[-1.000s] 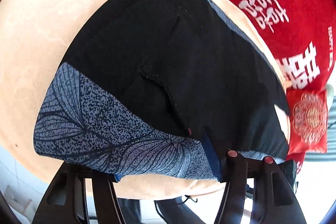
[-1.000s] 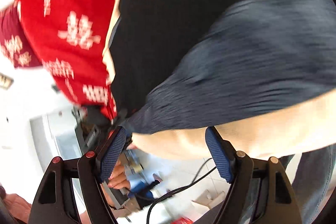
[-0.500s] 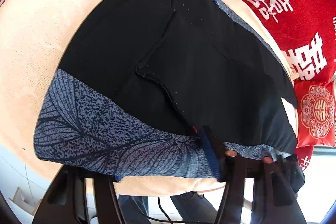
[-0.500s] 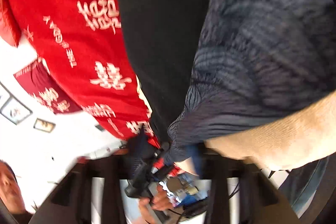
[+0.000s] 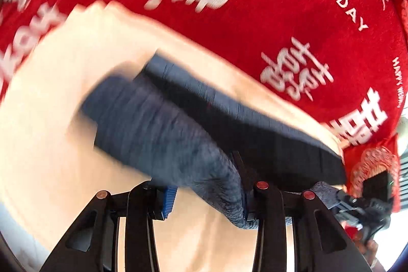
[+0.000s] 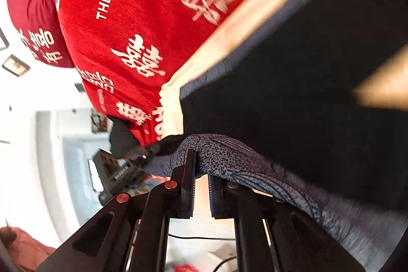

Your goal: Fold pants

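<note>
The pants are black (image 5: pixel 267 139) with a blue-grey leaf-patterned hem band (image 5: pixel 158 124) and lie on a cream cushion (image 5: pixel 51 119). My left gripper (image 5: pixel 204 193) is closing on the bunched band, which is lifted and drapes over its right finger. In the right wrist view the black cloth (image 6: pixel 306 119) hangs folded over, and my right gripper (image 6: pixel 201 170) is shut on the patterned hem (image 6: pixel 242 162) at its tips. Each view shows the other gripper holding the same hem: the right gripper (image 5: pixel 364 195) at lower right, the left gripper (image 6: pixel 119 170) at left. Both views are motion-blurred.
A red blanket with white characters (image 5: pixel 255 17) covers the surface beyond the cushion (image 6: pixel 229 29). A small red patterned pillow (image 5: pixel 369 165) lies at its right end, a dark red cushion (image 6: pixel 33 17) farther off. Cables run over the floor (image 6: pixel 204 238) below.
Both grippers closed on the patterned hem and lifted it off the cushion towards the red blanket. The hem now hangs bunched above the black cloth, and the right wrist has rolled.
</note>
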`<state>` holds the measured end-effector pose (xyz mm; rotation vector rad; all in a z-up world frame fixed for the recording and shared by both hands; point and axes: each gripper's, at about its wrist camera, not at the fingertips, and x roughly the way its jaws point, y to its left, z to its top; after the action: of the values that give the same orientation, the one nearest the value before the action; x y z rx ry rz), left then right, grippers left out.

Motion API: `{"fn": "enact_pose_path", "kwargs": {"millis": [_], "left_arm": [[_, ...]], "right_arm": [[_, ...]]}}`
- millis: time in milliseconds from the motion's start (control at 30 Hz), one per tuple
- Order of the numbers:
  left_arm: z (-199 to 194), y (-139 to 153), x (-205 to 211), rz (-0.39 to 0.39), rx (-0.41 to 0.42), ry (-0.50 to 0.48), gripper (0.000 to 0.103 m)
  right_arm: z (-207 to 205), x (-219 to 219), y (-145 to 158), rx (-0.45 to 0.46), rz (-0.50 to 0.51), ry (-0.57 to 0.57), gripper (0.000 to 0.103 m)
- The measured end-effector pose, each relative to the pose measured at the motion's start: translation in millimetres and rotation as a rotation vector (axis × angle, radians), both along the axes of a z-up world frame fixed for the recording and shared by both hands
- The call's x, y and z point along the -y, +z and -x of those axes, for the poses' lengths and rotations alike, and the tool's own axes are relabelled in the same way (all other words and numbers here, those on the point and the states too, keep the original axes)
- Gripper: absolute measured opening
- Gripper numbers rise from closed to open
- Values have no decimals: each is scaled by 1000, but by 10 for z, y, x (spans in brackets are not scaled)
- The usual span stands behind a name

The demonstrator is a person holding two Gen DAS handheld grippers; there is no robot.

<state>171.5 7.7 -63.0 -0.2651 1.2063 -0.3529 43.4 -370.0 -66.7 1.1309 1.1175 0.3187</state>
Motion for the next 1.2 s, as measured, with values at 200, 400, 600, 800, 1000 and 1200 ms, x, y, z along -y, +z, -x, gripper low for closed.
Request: {"fn": "enact_pose_path", "kwargs": {"millis": [200,400,600,800,1000,1200], "left_arm": [[-796,-472,340,-141,30,32,62],[-1064,-757,405,-271,33,102,85],[-803,-254,207,-299,84,136,85],[-680,-192,103,-360,60,152,85],[-795,-904,727,-423,-27,6,85],[-1148,-1068,890,-496,-5,113,97]], "right_arm": [[-1091,167,-546,-89,159,127,13],[-1486,212,-1125,-207,181,170,14],[-1375,151,-682,-126,177,223,87],[-1305,-124,-491,-76,219,307,74],[-1613,-191,-913,-109,418,385,68],[-1660,62,-594,-30,431,288,66]]}}
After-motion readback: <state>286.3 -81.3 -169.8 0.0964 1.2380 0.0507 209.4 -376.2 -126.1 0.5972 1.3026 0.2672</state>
